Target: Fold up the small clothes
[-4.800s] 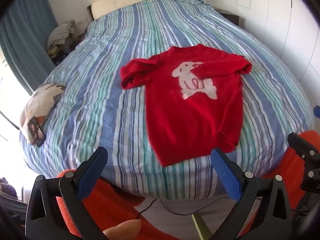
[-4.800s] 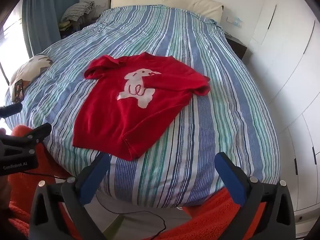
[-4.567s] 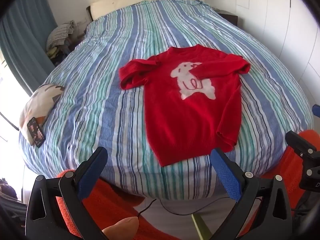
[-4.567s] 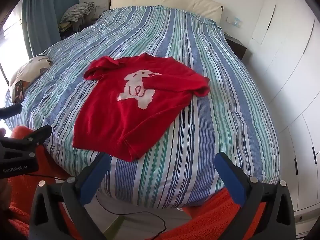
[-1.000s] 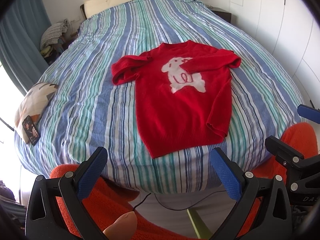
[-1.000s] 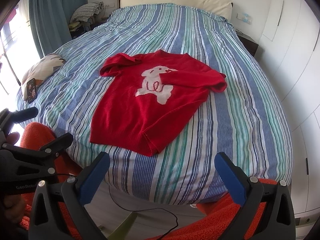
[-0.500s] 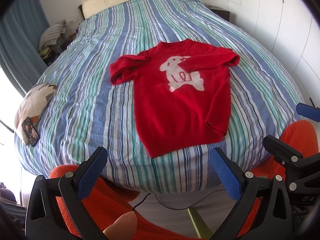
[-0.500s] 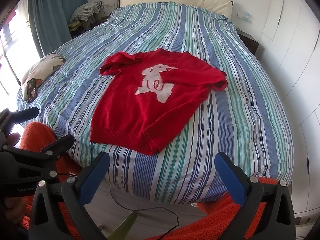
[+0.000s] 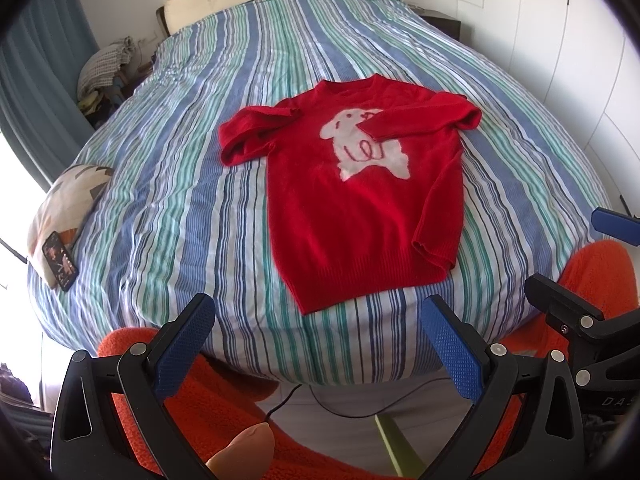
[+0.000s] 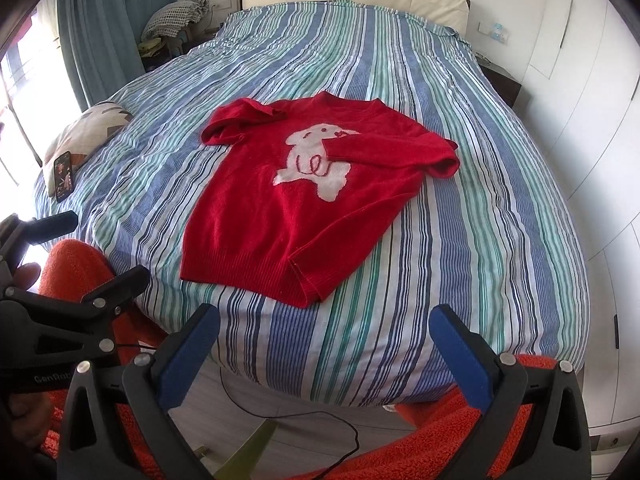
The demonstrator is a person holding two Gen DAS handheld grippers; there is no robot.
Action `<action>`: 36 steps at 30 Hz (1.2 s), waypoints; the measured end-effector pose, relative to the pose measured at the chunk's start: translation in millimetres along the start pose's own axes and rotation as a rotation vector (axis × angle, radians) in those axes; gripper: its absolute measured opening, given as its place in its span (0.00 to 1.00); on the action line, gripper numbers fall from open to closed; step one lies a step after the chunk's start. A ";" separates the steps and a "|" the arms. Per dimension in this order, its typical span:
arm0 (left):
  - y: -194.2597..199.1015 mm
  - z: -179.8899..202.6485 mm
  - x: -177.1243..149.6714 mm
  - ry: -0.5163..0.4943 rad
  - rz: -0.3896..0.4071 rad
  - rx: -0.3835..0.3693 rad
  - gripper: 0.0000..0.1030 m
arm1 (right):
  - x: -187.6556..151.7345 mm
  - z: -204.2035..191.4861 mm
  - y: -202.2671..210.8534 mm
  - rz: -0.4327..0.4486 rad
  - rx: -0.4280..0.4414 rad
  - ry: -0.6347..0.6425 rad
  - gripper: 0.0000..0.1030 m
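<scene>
A red sweater [image 9: 360, 208] with a white animal motif lay flat on the striped bedspread [image 9: 168, 184], straight ahead of both tongs and beyond their tips. Its sleeve on the right-tong side was folded across the chest; the other sleeve was bunched up at the shoulder. The left gripper [image 9: 316, 332] hung with jaws wide apart, holding nothing. The right gripper [image 10: 324, 336] was likewise spread and empty. A phone [image 9: 60, 262] rested on a cushion [image 9: 68, 200] far off to the left tong's outer side.
</scene>
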State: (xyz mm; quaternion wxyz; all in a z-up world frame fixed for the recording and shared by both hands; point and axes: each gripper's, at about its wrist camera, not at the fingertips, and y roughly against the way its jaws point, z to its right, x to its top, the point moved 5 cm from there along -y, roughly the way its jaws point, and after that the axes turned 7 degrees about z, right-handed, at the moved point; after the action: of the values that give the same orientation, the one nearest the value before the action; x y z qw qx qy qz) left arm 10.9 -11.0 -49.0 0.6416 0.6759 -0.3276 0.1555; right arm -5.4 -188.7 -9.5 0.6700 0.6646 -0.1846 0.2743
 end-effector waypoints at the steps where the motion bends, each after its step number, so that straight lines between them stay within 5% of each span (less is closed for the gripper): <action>1: -0.5 -0.5 -0.5 0.000 -0.001 0.000 1.00 | -0.2 0.2 -0.6 -0.001 0.001 0.001 1.00; 36: -8.3 -2.5 -6.6 0.006 -0.040 0.006 1.00 | -0.3 -0.6 -3.9 -0.013 0.006 0.004 1.00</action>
State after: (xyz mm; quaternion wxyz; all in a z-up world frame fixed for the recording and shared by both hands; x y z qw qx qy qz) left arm 11.9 -7.3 -59.1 0.6435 0.6838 -0.3116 0.1457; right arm -3.3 -188.0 -12.8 0.6702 0.6673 -0.1780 0.2718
